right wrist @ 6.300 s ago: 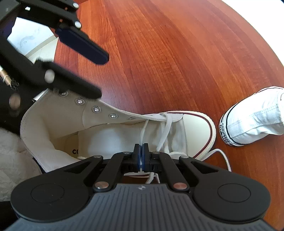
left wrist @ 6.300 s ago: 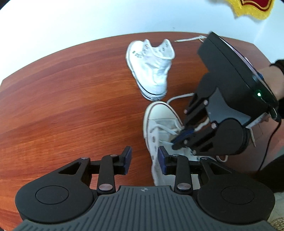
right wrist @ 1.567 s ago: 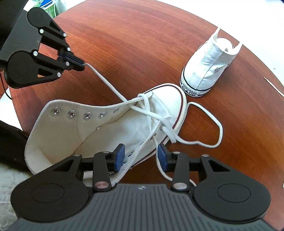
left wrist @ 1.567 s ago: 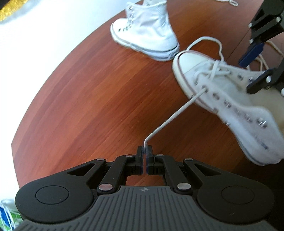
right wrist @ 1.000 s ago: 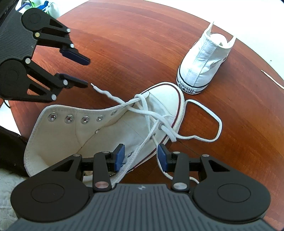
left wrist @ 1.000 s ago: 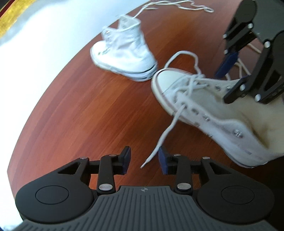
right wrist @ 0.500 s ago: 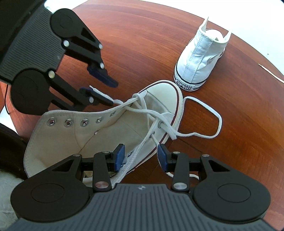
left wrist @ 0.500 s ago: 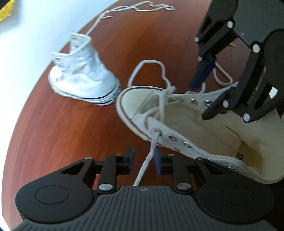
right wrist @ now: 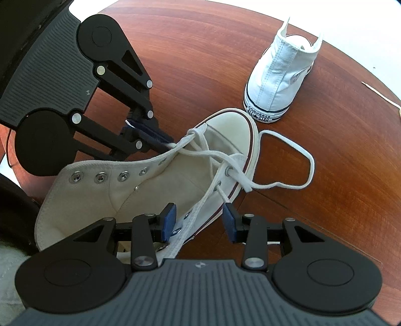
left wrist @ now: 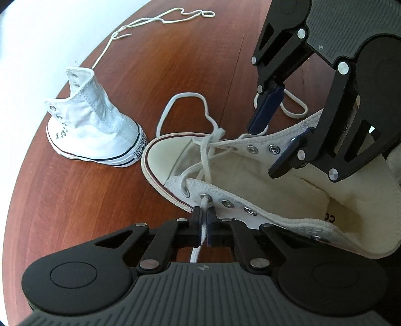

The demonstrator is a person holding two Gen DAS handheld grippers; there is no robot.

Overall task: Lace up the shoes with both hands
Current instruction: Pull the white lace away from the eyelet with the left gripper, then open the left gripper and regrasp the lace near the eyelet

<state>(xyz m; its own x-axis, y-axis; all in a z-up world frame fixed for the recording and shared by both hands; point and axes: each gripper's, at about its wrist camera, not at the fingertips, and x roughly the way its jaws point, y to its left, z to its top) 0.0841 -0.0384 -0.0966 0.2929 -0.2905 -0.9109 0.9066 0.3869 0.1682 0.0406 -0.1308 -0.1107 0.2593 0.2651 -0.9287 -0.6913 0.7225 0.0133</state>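
Change: since a second ago the left gripper [left wrist: 204, 220] has come in from the open tabletop to the cream high-top sneaker [left wrist: 250, 175], and its jaws have just been closing, with the lace end [left wrist: 200, 240] between them.
Left jaws: together, clamped on the lace end just outside the second eyelet [left wrist: 206, 196] of the sneaker's near flap, probably so the next pull draws the slack through that eyelet.
Right jaws: the right gripper [right wrist: 199, 220] stands apart, straddling the sneaker's other eyelet flap without pressing it; likely waiting there to steady the shoe or take over the lace.
Task shoe: the sneaker lies on its side on the reddish wooden table [right wrist: 325, 213], opening toward the person, toe pointing away, laced only through the lowest eyelets.
Slack: a loose lace loop [right wrist: 295, 160] lies on the table just beyond the sneaker's toe, on the right gripper's side.
Second shoe: a white high-top [left wrist: 92, 130] stands upright just past the sneaker's toe, unlaced.
Spare lace: its loose shoelace [left wrist: 160, 20] trails well beyond the sneaker, by the table's far edge.
Step, judged: tightening the freshly threaded crossing before the next eyelet.
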